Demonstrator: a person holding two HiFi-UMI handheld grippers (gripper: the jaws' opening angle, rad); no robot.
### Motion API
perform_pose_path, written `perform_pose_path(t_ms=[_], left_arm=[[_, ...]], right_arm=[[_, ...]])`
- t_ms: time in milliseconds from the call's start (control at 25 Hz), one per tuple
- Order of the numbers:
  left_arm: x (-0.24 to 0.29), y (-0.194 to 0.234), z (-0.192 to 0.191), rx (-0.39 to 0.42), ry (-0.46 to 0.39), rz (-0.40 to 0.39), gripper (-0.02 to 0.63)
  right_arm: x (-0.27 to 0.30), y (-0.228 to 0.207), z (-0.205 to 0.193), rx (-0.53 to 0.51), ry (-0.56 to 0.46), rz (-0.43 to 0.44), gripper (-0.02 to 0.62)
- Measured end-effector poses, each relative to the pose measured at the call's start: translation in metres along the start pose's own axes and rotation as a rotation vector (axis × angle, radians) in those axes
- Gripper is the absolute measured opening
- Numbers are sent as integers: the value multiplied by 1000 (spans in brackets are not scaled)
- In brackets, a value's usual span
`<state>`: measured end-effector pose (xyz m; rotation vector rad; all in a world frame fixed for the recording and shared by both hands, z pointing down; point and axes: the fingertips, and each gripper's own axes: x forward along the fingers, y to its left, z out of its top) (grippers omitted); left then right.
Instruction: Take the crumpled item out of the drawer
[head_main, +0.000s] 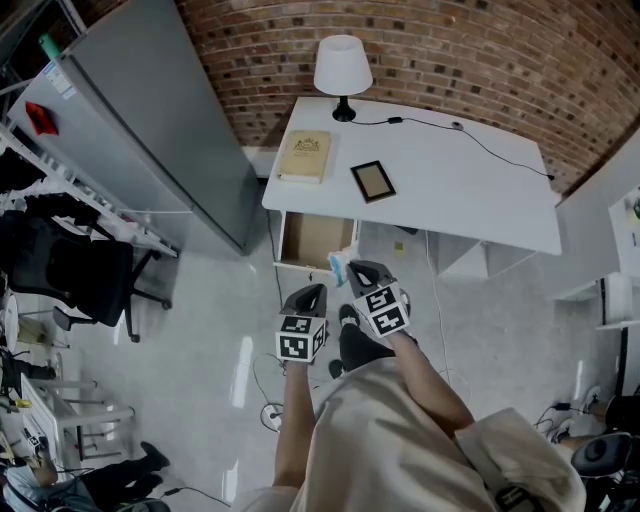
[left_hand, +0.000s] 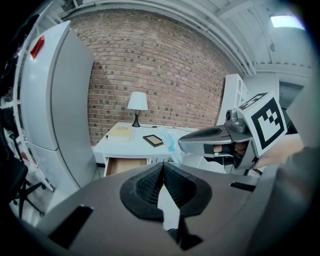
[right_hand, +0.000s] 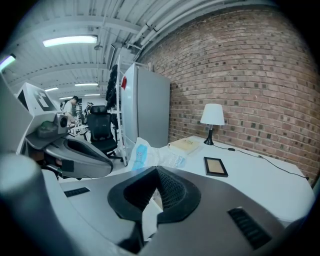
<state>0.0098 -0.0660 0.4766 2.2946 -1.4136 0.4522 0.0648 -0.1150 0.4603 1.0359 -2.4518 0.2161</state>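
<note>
The crumpled item (head_main: 339, 266) is a white and blue plastic wrapper, and my right gripper (head_main: 353, 267) is shut on it, just in front of the open drawer (head_main: 305, 240). In the right gripper view the crumpled item (right_hand: 150, 155) sticks out past the tips of my right gripper (right_hand: 156, 169). My left gripper (head_main: 317, 290) hangs beside it, shut on nothing, lower and to the left. From the left gripper view, my left gripper (left_hand: 162, 166) points at the drawer (left_hand: 125, 165), whose inside looks bare, and the right gripper (left_hand: 210, 138) holds the crumpled item (left_hand: 171, 143).
The white desk (head_main: 460, 190) carries a lamp (head_main: 343, 70), a book (head_main: 305, 156), a picture frame (head_main: 372, 181) and a cable. A tall grey cabinet (head_main: 160, 130) stands left of the desk, with an office chair (head_main: 70, 275) further left. A brick wall backs it.
</note>
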Motion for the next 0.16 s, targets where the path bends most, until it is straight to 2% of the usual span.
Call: perform_pose_path(t_ms=[160], left_arm=[[1, -2, 3, 1, -5, 6, 17]], right_arm=[[-5, -1, 6, 23, -4, 2, 25]])
